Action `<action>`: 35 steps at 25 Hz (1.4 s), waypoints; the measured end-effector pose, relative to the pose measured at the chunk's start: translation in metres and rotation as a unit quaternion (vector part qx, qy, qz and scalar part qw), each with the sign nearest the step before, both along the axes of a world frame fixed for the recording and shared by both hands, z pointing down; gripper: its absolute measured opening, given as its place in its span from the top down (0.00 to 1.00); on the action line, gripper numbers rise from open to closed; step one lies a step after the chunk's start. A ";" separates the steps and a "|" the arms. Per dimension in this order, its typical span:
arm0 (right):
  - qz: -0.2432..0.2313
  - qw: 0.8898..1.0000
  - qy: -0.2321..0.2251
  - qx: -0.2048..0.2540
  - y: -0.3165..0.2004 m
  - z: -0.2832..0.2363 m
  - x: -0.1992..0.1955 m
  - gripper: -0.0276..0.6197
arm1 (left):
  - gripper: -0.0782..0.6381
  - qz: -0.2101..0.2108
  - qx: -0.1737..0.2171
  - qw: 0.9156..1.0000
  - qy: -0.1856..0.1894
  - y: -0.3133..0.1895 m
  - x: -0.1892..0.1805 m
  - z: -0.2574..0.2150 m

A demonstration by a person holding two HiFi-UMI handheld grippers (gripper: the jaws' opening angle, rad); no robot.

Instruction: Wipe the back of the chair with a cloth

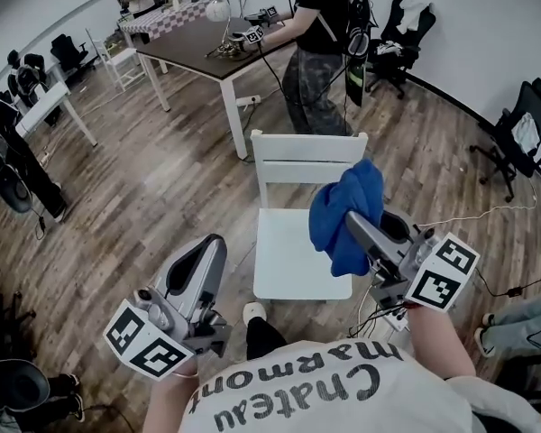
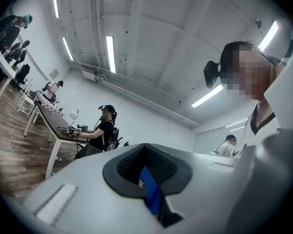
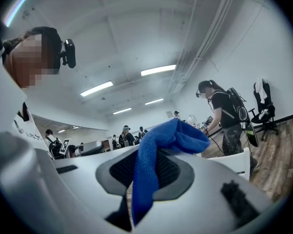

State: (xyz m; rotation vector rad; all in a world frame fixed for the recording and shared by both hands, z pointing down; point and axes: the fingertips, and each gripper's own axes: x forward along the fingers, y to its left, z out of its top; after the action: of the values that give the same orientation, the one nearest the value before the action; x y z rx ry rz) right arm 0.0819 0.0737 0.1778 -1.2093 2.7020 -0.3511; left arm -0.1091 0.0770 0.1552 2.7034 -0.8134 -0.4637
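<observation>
A white wooden chair (image 1: 306, 159) stands just ahead of me in the head view, its slatted back on the far side and its seat (image 1: 284, 260) toward me. My right gripper (image 1: 353, 221) is shut on a blue cloth (image 1: 346, 209), which hangs bunched over the seat's right side, just in front of the chair back. The right gripper view shows the cloth (image 3: 175, 135) draped out of the right gripper (image 3: 145, 173). My left gripper (image 1: 211, 244) sits low, left of the seat, shut and holding nothing. In its own view the left gripper (image 2: 149, 178) has its jaws together.
Behind the chair a person (image 1: 321, 52) stands working at a dark-topped table (image 1: 203, 48). Black office chairs (image 1: 526, 126) line the right wall. A cable (image 1: 473, 213) runs over the wooden floor on the right, and my shoe (image 1: 253, 312) is by the seat's front edge.
</observation>
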 end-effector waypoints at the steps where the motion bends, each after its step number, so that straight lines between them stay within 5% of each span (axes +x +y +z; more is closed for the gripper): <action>1: 0.005 1.000 -0.001 -0.003 -0.011 0.000 -0.004 0.83 | 0.88 0.008 -0.002 1.000 0.002 -0.013 -0.003 -0.001; 13: 0.071 0.997 -0.008 -0.020 -0.154 -0.017 -0.038 0.83 | 0.88 0.056 -0.013 0.998 -0.025 -0.181 -0.040 -0.020; 21: 0.114 0.992 -0.003 -0.053 -0.220 0.026 -0.054 0.83 | 0.88 0.115 -0.039 0.992 -0.045 -0.255 -0.037 0.024; 29: 0.117 0.984 0.095 -0.100 -0.285 0.099 -0.066 0.83 | 0.88 0.149 -0.119 0.981 0.026 -0.305 -0.018 0.068; 35: 0.095 0.967 0.179 -0.152 -0.306 0.163 -0.080 0.83 | 0.88 0.161 -0.145 0.974 -0.060 -0.317 -0.005 0.122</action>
State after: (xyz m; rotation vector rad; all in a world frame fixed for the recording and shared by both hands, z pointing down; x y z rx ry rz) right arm 0.0022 -0.2322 0.3406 -1.7560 2.8647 -0.5891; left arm -0.1139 -0.2396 0.2774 2.5362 -0.4171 -0.0999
